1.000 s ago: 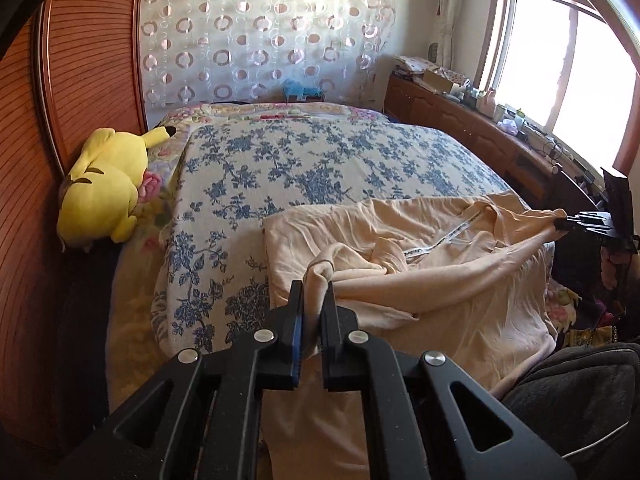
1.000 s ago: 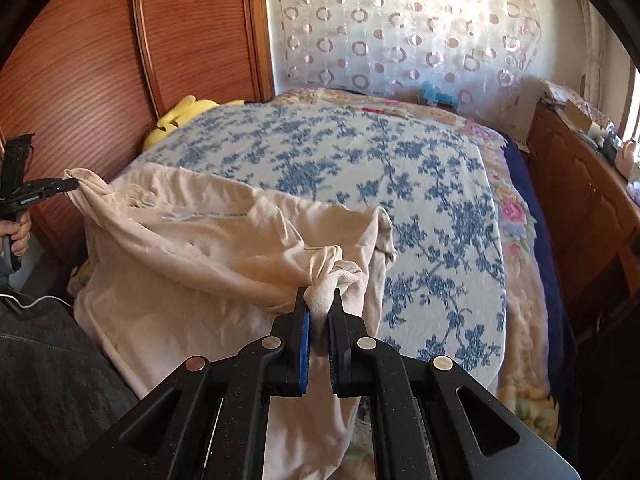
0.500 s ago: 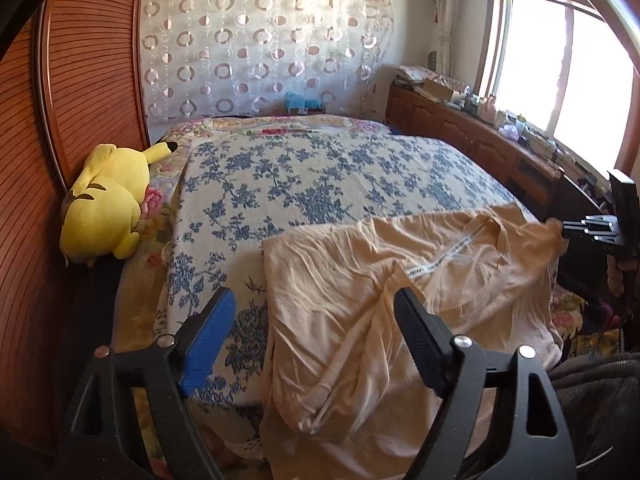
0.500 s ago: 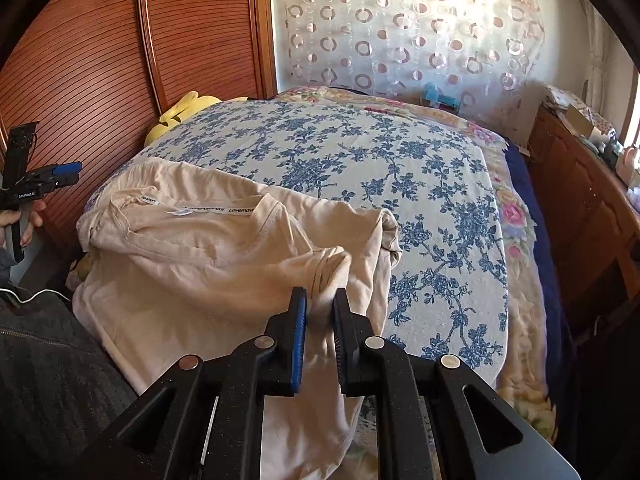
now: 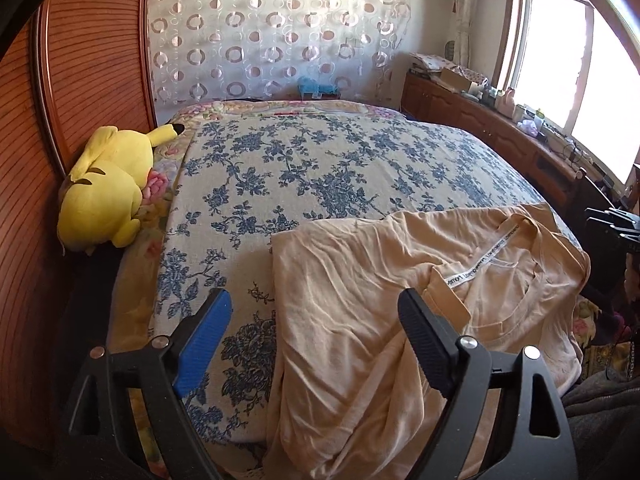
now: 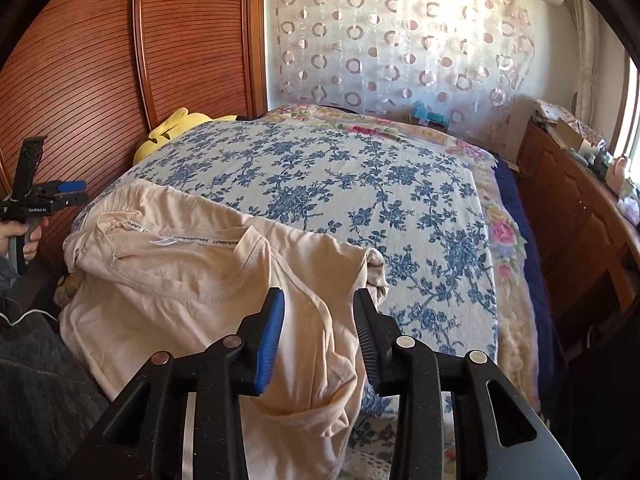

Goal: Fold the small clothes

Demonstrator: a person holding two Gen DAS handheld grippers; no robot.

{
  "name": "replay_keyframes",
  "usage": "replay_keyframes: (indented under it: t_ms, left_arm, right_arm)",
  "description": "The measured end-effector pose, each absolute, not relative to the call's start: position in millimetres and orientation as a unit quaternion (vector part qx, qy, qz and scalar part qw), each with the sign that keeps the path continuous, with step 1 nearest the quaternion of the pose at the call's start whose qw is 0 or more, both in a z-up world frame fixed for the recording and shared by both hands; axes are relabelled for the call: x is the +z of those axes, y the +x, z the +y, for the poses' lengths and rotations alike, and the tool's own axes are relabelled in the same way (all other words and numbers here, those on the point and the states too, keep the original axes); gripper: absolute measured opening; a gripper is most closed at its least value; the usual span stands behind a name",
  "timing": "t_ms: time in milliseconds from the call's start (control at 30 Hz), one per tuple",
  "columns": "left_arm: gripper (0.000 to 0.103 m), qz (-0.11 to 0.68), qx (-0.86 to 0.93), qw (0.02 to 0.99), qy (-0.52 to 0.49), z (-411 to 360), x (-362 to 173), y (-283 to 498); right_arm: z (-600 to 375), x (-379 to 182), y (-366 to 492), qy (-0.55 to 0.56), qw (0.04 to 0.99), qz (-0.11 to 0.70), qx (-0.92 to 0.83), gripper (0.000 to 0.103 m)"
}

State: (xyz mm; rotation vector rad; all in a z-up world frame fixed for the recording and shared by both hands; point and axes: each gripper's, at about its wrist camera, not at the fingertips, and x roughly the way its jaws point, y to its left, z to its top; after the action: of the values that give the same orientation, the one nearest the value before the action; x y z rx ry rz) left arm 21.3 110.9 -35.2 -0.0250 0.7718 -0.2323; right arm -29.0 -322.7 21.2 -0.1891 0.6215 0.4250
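Shirt: peach tee (image 5: 360, 304), lying crumpled on the near end of the bed, lower part spilling off the edge toward the camera. Neckline up, white printed tape (image 5: 486, 258) showing inside the collar.

Left gripper: (image 5: 316, 334) spread wide, nothing pinched. Blue-padded finger (image 5: 204, 336) over the bare bedspread just beside the shirt's edge, black finger (image 5: 426, 340) over the fabric near the collar. Touching the cloth or not, can't tell.

Right gripper: (image 6: 318, 330) also apart, roughly half as wide as the left one, not gripping anything. Hanging over the shirt's shoulder/sleeve area, bunched sleeve end (image 6: 376, 270) just past the tips.

Bedspread: blue floral print on pale cloth (image 5: 320, 168), covering most of the bed, pink flowery quilt (image 6: 506, 240) peeking out along the side.

Plushie: yellow Pikachu-looking thing (image 5: 106, 186) wedged at the bed's edge against the reddish slatted wood panel (image 5: 84, 80).

Back wall: sheer curtain with ring pattern (image 5: 276, 36), small blue toy (image 5: 316, 86) below it.

Side: wooden cabinet (image 5: 480, 120) under the bright window (image 5: 580, 68), cluttered on top.
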Motion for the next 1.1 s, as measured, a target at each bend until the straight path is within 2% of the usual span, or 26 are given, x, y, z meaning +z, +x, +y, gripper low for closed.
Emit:
replay_keyframes:
  t_ms: [467, 833, 1100]
  left_arm:
    - [0.085, 0.373, -0.131, 0.919, -0.007, 104, -38, 62]
    - [0.063, 0.406, -0.130, 0.905, -0.009, 106, -55, 85]
    - [0.063, 0.422, -0.122, 0.898, -0.010, 107, -68, 90]
  right_arm:
    - [-305, -8, 42, -0.079, 0.929, 0.319, 0.171, 0.051]
    - [-311, -34, 89, -0.042, 0.917, 0.365, 0.157, 0.051]
    - [-310, -42, 89, -0.036, 0.921, 0.355, 0.155, 0.056]
